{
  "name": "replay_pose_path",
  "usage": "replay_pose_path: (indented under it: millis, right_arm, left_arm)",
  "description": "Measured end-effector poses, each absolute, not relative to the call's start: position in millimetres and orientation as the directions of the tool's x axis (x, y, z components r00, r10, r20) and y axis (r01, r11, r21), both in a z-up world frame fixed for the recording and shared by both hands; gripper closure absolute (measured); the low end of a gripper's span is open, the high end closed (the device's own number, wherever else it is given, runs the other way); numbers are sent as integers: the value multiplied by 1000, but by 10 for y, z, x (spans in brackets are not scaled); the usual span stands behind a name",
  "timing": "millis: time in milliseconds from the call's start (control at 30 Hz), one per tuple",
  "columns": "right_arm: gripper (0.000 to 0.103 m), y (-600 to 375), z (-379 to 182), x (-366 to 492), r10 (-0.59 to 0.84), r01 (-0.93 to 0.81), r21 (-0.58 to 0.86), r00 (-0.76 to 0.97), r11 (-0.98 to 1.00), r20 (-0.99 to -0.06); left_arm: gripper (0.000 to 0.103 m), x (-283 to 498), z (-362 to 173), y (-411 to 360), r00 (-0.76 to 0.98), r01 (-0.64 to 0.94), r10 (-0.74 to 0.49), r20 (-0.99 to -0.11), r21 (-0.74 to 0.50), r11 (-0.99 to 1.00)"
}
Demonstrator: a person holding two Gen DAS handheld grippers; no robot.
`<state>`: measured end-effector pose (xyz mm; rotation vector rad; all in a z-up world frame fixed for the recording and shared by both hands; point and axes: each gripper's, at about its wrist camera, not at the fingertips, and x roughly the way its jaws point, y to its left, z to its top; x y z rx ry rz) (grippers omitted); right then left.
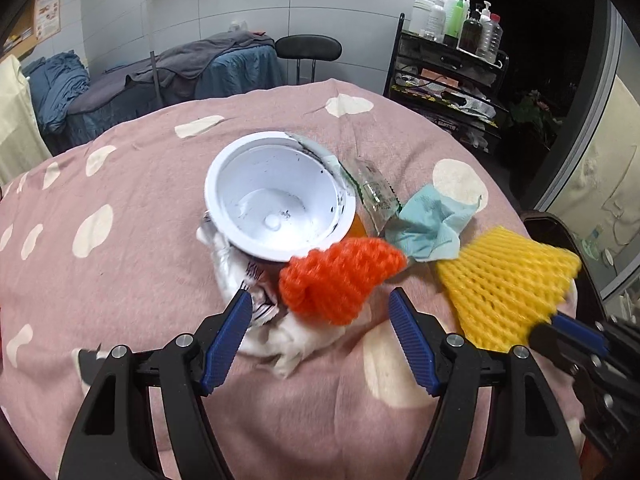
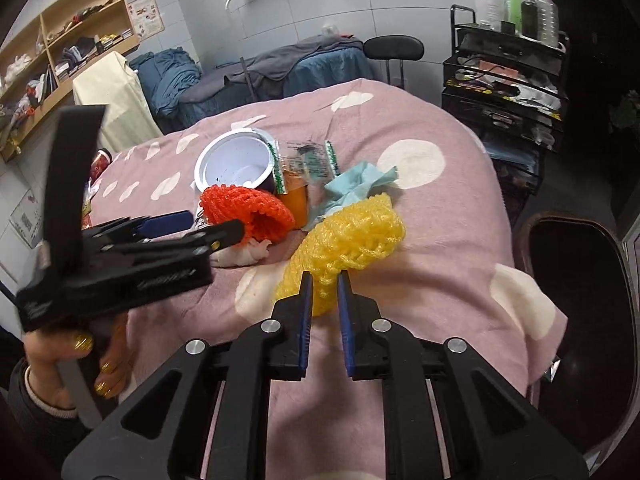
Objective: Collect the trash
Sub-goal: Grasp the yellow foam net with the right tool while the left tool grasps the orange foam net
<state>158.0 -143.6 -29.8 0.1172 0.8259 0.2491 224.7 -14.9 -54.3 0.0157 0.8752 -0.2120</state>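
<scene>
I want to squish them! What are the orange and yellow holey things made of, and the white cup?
The orange net and yellow net look like soft foam mesh, matte, with open stretchy holes; probably fruit sleeves. The right gripper has its jaws pinched on the yellow one. The white cup looks like thin smooth plastic, slightly shiny with a rolled rim.

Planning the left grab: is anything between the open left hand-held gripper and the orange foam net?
Nothing visible blocks it. The left hand-held gripper is open with the orange foam net just ahead between its fingers. Crumpled white paper lies under the net, so it might get pinched along with it.
</scene>
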Motion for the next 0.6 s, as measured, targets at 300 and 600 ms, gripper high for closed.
replay_pose_path:
  millis: [300,600]
  right_arm:
    - [93,-1691,-297,1370,253,-140,219,697,966,-670]
    - [94,-1864,-187,1208,242,-126,227,748,966,-618]
  left_arm:
    - [78,2133,-485,-120,641,185,-213,-738,-120,975]
    - [79,1708,-235,-11,692,198,-274,-668,-189,962]
